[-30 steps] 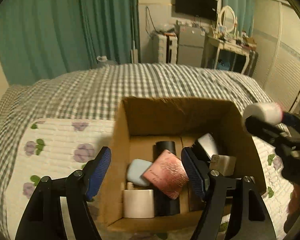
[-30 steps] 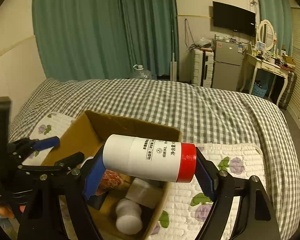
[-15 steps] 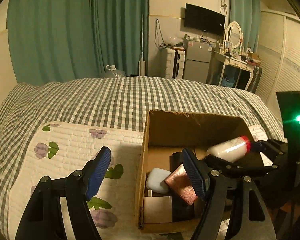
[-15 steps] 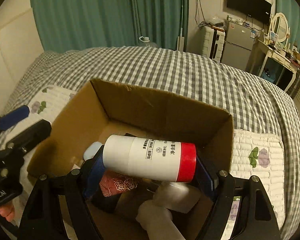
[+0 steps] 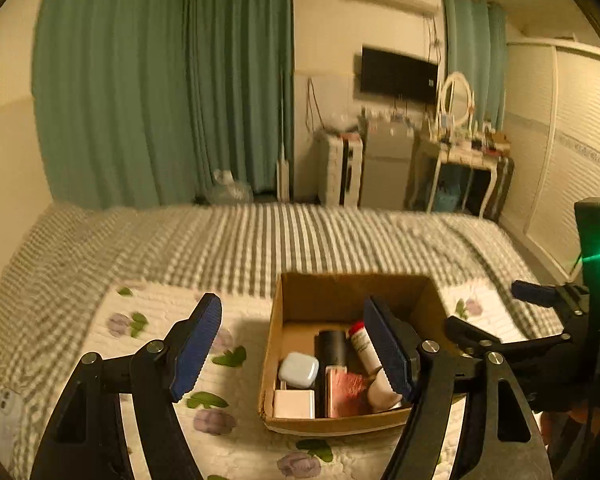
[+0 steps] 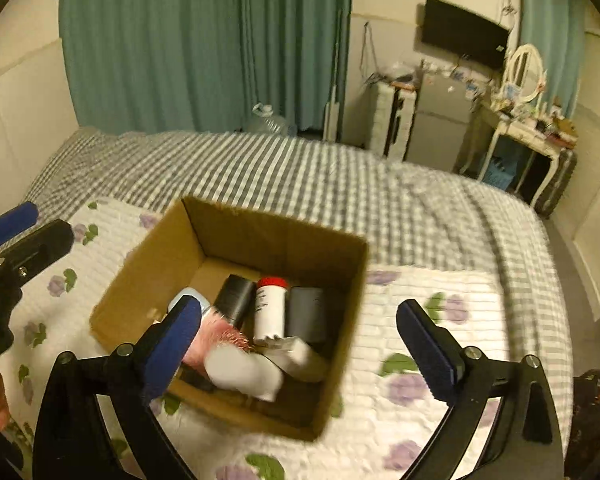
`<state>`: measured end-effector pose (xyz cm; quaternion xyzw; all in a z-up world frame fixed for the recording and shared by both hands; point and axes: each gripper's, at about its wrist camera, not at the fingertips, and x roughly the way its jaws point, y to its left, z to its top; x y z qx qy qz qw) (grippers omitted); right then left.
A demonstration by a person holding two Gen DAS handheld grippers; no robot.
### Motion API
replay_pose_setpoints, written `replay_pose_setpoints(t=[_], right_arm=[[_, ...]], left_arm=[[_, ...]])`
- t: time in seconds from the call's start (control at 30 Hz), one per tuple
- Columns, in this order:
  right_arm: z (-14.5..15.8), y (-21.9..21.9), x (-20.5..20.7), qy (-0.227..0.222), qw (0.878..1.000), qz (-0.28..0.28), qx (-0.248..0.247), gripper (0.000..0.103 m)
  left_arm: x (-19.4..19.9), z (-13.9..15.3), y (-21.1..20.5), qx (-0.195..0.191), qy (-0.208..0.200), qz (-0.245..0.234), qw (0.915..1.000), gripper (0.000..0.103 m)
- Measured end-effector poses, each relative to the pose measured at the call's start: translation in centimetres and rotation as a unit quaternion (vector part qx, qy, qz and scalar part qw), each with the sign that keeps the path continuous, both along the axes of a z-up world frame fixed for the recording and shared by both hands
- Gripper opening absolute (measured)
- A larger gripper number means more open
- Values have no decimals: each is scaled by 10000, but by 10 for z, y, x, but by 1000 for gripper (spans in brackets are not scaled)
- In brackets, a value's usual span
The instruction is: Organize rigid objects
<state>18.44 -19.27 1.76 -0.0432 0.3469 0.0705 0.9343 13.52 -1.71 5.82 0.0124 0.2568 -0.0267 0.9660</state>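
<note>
Both tongs stand empty. Seen from the left wrist, the left gripper (image 5: 292,344) holds its jaws wide with nothing between the pads, poised above the quilt (image 5: 236,452) and the near-left side of the box (image 5: 270,360). The bottle (image 5: 366,350), white with a red cap, lies inside the box beside a black cylinder (image 5: 332,346), a pale blue case (image 5: 299,369), a pink item (image 5: 346,390) and a white block (image 5: 294,404). The right gripper (image 5: 496,320) shows at the right edge, just beyond the box. For the step in hand, pulling clear after the drop, the best course is probably a straight lift, so neither finger clips the box wall.

Seen from the right wrist, the right gripper (image 6: 300,336) has just been opening and its jaws gape fully, with nothing pressed between them; the bottle (image 6: 270,306) rests on the box (image 6: 140,272) floor, cap toward the far wall, between the black cylinder (image 6: 236,300) and a grey cylinder (image 6: 308,312). A blurred white object (image 6: 242,372) lies nearer. The left gripper (image 6: 12,228) sits at the left edge, well apart. The box looks crowded, so any further item likely needs a gap chosen first.
</note>
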Motion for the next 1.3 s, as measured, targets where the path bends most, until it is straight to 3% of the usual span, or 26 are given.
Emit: replay_pose_setpoints(t=[0.27,0.4,0.53,0.8,1.0,1.3], right_arm=[[70,-19,-83,-789,9966,-235,-53,103],[87,-23,-111,-946,9952,-266,-10,103],[95,-27,-134,-1183,9921,-421,36,103],[48,-29,-139,-1665,9835,-668,212,103],[-1,-26,-118,-1433,9872,-642,278,103],[-24,-29,-104,-1303,9882,-753,282,103]], left_arm=[[-61,41,-7,176,-488,-86,9986,80],[-80,51,-15,361,-698,-230,9966,80],[-86,52,-16,177,-783,-263,9964,80],[-83,-4,-2,21,-916,99,9957,80],[-67,-44,-1,-3,-728,140,9973,80],[-63,-65,-3,140,-490,151,9986,80]])
